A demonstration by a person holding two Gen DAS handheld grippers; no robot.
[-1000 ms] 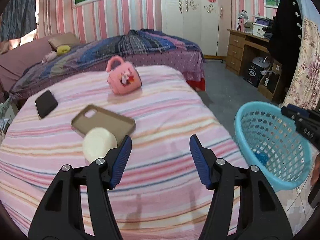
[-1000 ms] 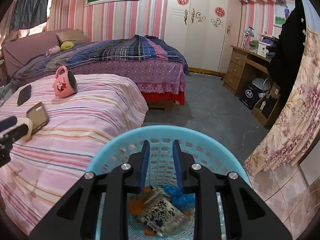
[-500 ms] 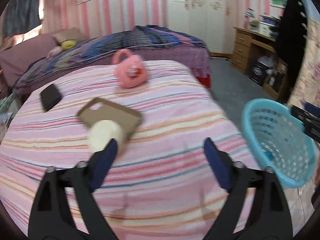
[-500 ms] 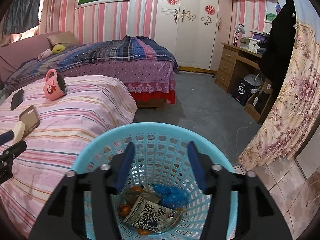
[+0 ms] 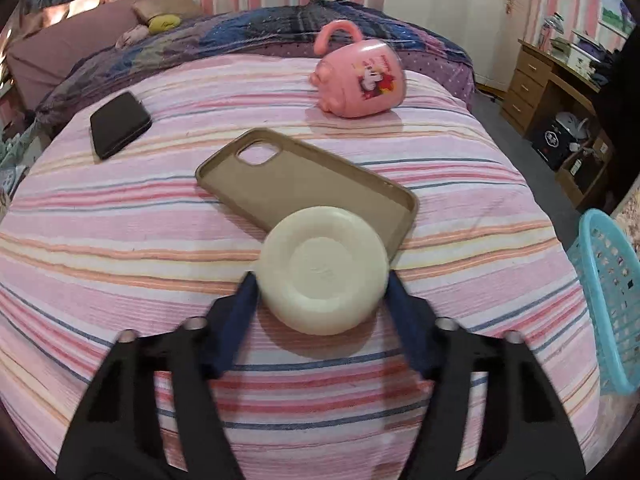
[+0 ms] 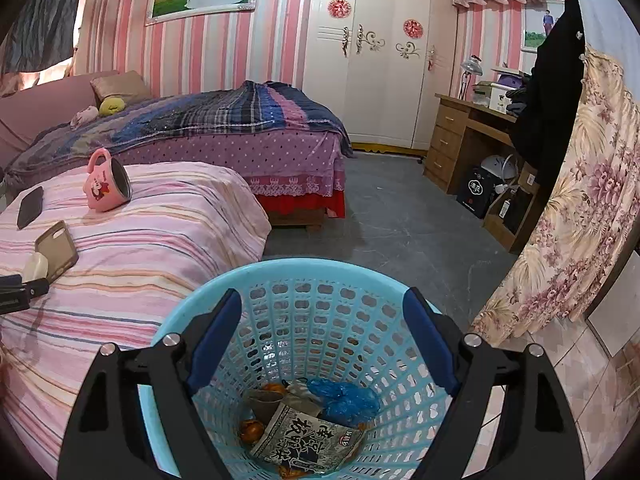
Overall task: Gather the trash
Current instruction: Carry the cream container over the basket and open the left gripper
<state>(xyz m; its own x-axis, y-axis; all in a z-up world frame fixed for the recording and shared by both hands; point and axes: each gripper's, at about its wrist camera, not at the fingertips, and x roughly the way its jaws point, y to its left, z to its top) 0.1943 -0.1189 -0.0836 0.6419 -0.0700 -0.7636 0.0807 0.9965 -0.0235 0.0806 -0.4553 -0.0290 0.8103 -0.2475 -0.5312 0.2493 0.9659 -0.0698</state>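
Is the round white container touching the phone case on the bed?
Cannot tell. In the left wrist view the white container overlaps the phone case corner, but contact itself isn't visible.

Large black Chinese characters on the snack wrapper [image 6: 308, 438] inside the blue basket [image 6: 224, 292] — too distorted to read.

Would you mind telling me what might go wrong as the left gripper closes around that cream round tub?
1. The cream round tub overlaps the tan phone case; lifting may drag it along.
2. The left gripper is closing on the tub's curved sides, which could slip out.
3. The blue plastic basket sits beyond the striped bed edge; a loose grip could drop the tub on the way.
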